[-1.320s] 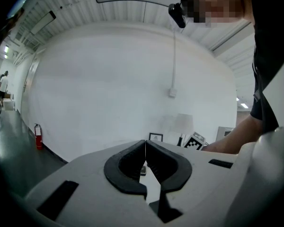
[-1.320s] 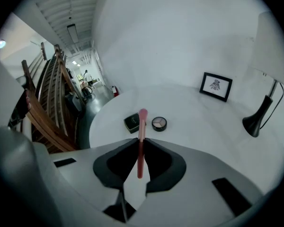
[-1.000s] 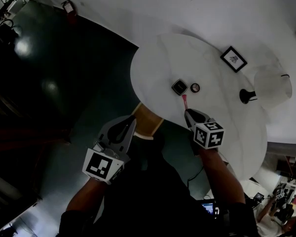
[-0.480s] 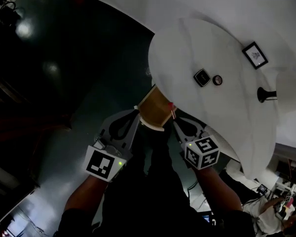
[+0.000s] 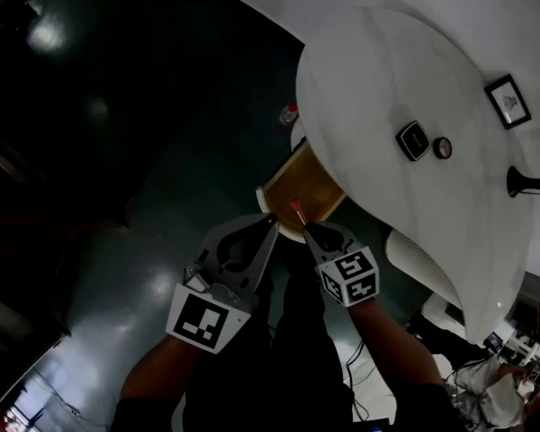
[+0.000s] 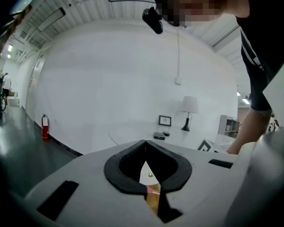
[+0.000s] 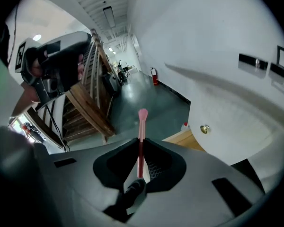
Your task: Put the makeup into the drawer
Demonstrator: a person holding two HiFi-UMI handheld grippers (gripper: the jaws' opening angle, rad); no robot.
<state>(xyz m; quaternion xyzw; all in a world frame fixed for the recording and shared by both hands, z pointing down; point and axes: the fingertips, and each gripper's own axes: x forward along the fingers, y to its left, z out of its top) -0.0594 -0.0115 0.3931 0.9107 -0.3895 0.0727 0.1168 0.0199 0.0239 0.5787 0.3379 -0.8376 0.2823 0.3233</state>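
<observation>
My right gripper [image 5: 308, 228] is shut on a pink makeup brush [image 5: 296, 210], whose head sticks out past the jaws [image 7: 142, 119]. The brush tip hangs over the front edge of the open drawer [image 5: 313, 185], whose wooden inside shows under the white round table [image 5: 369, 70]. The drawer's white front carries a brass knob [image 7: 205, 128]. My left gripper [image 5: 271, 221] is just left of the right one, jaw tips together with nothing between them [image 6: 146, 142]. A black square compact [image 5: 413, 139] and a small round pot [image 5: 442, 148] lie on the tabletop.
A framed picture [image 5: 508, 100] and a lamp base [image 5: 522, 183] stand further back on the table. A small bottle with a red cap [image 5: 289, 113] stands on the dark floor by the table. Wooden stairs [image 7: 87, 103] rise to the left in the right gripper view.
Both grippers have dropped from tabletop height to the drawer below the table's edge. The right one carried the brush from near the compact down to the drawer's front.
</observation>
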